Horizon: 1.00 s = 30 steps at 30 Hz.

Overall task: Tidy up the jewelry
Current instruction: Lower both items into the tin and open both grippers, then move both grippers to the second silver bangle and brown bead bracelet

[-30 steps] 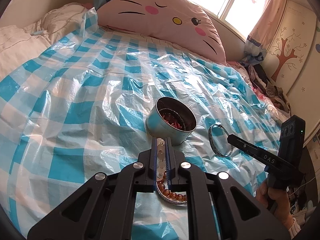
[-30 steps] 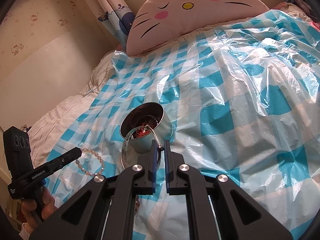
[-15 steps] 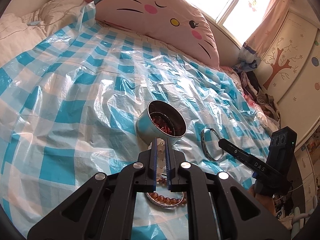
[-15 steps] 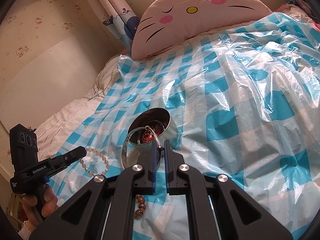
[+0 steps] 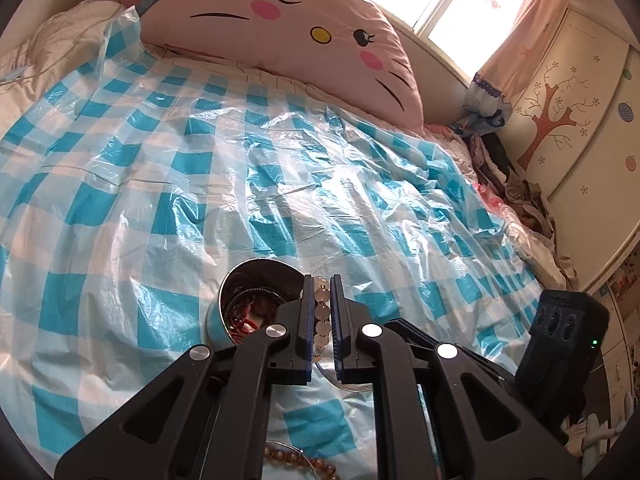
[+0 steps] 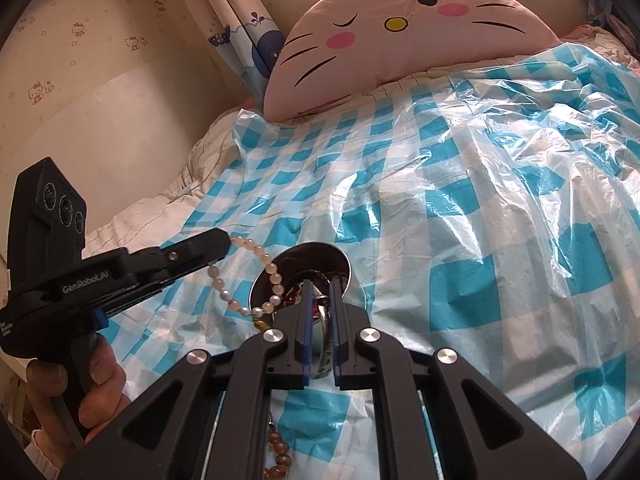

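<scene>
My left gripper (image 6: 224, 244) is clamped tight on a pale bead bracelet (image 6: 256, 276), smooth round milky beads, with the loop dangling over the rim of the little metal tin (image 6: 344, 268). My right gripper (image 6: 319, 300) is pinched shut on a thin silver bangle (image 6: 325, 336), shiny and hard-edged, right at the tin's mouth. The tin is round and polished and sits on the bed. Inside it I can make out red beads (image 5: 244, 322) and some dark strands, all tangled, hard to tell apart. An amber bead string (image 6: 280, 448) lies on the crinkly blue-and-white checked plastic sheet (image 6: 480, 200), mostly hidden under my gripper. Most of the bangle is cut off by the fingers too. A soft pink cat-face pillow (image 6: 400, 36) sits at the head of the bed.
</scene>
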### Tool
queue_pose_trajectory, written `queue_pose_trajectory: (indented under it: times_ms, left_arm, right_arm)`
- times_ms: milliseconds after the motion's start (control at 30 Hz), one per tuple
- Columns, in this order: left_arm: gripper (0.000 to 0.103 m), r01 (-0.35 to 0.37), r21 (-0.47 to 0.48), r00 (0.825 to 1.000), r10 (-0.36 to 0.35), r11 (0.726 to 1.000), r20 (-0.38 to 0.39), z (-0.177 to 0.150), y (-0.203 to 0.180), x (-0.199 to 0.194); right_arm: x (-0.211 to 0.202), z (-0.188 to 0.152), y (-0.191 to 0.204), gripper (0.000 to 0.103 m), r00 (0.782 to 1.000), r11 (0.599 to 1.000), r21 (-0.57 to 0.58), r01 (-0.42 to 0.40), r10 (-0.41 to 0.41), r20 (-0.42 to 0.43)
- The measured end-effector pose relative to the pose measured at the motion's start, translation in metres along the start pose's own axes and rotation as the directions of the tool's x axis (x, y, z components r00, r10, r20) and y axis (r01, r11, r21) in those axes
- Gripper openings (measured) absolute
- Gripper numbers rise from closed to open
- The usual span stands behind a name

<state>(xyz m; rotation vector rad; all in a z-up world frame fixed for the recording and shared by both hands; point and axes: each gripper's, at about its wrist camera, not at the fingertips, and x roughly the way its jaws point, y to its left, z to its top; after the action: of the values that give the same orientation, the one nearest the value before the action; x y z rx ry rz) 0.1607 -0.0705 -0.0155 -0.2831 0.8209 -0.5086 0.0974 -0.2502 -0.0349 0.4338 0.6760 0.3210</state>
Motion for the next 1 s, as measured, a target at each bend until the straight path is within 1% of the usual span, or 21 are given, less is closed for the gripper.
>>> queue_pose_trajectory:
  times_ms: [100,133,167,200,233,267,333,400,433,467,500,567,667,733,800,867,900,1000]
  left_arm:
    - [0.012,-0.077,-0.011,0.996,0.076,0.997,-0.054,0.005,0.012,0.021]
    - [0.017,-0.098,-0.013,0.994,0.098,0.995,-0.058,0.004,0.016,0.023]
    - [0.026,-0.122,-0.014,0.991,0.121,0.992,-0.055,0.003,0.020,0.022]
    - [0.032,-0.138,-0.015,0.989,0.137,0.990,-0.046,0.001,0.023,0.019]
    - [0.042,-0.148,-0.022,0.989,0.147,0.989,-0.035,-0.002,0.028,0.015]
    - [0.045,-0.156,-0.031,0.988,0.155,0.987,-0.025,-0.004,0.032,0.011]
    - [0.046,-0.155,-0.052,0.988,0.154,0.987,-0.021,-0.010,0.038,0.003]
    - [0.046,-0.156,-0.075,0.988,0.155,0.985,-0.023,-0.016,0.044,-0.005]
    - [0.047,-0.156,-0.085,0.988,0.155,0.984,-0.021,-0.019,0.046,-0.009]
    - [0.048,-0.157,-0.089,0.988,0.155,0.984,-0.021,-0.022,0.047,-0.014]
    - [0.048,-0.158,-0.088,0.987,0.157,0.983,-0.023,-0.026,0.048,-0.018]
    - [0.049,-0.172,-0.071,0.985,0.171,0.983,-0.022,-0.035,0.047,-0.025]
    - [0.050,-0.198,-0.038,0.980,0.196,0.980,-0.043,-0.050,0.046,-0.031]
    - [0.050,-0.202,-0.020,0.978,0.201,0.979,-0.064,-0.060,0.044,-0.033]
    - [0.050,-0.215,0.007,0.973,0.214,0.977,-0.083,-0.069,0.042,-0.034]
    - [0.051,-0.227,0.036,0.969,0.230,0.973,-0.095,-0.077,0.037,-0.036]
    - [0.052,-0.222,0.047,0.969,0.226,0.974,-0.103,-0.081,0.034,-0.036]
    - [0.060,-0.183,0.096,0.969,0.196,0.979,-0.152,-0.093,0.023,-0.034]
  right_arm:
    - [0.014,0.010,0.003,0.009,1.000,1.000,-0.003,-0.015,0.015,-0.002]
    - [0.018,0.013,0.004,0.009,1.000,1.000,-0.003,-0.021,0.021,-0.004]
    - [0.023,0.014,0.005,0.009,1.000,1.000,-0.002,-0.026,0.026,-0.008]
    - [0.028,0.016,0.006,0.009,0.999,1.000,-0.002,-0.031,0.031,-0.012]
    - [0.033,0.017,0.007,0.009,0.999,0.999,-0.004,-0.035,0.035,-0.018]
    - [0.037,0.017,0.008,0.009,0.999,0.999,-0.009,-0.035,0.035,-0.026]
    - [0.049,0.017,0.013,0.009,0.998,0.999,-0.030,-0.028,0.027,-0.053]
    - [0.062,0.015,0.019,0.010,0.996,0.997,-0.073,0.004,-0.010,-0.085]
    - [0.067,0.013,0.020,0.015,0.995,0.996,-0.087,0.014,-0.022,-0.097]
    - [0.068,0.012,0.020,0.034,0.995,0.995,-0.094,0.029,-0.038,-0.093]
    - [0.065,0.010,0.020,0.042,0.996,0.995,-0.096,0.041,-0.048,-0.074]
    - [0.055,0.010,0.017,0.042,0.998,0.995,-0.088,0.047,-0.051,-0.046]
    - [0.037,0.009,0.010,0.043,0.998,0.996,-0.057,0.061,-0.062,-0.015]
    - [0.026,0.008,0.003,0.044,0.998,0.998,-0.016,0.065,-0.065,-0.007]
    - [0.015,0.004,-0.004,0.047,0.998,0.997,0.021,0.068,-0.068,-0.008]
    - [0.007,-0.004,-0.008,0.048,0.996,0.996,0.039,0.086,-0.085,-0.017]
    - [0.005,-0.007,-0.009,0.050,0.995,0.995,0.047,0.093,-0.092,-0.024]
    - [-0.006,-0.017,-0.016,0.054,0.993,0.990,0.085,0.109,-0.106,-0.043]
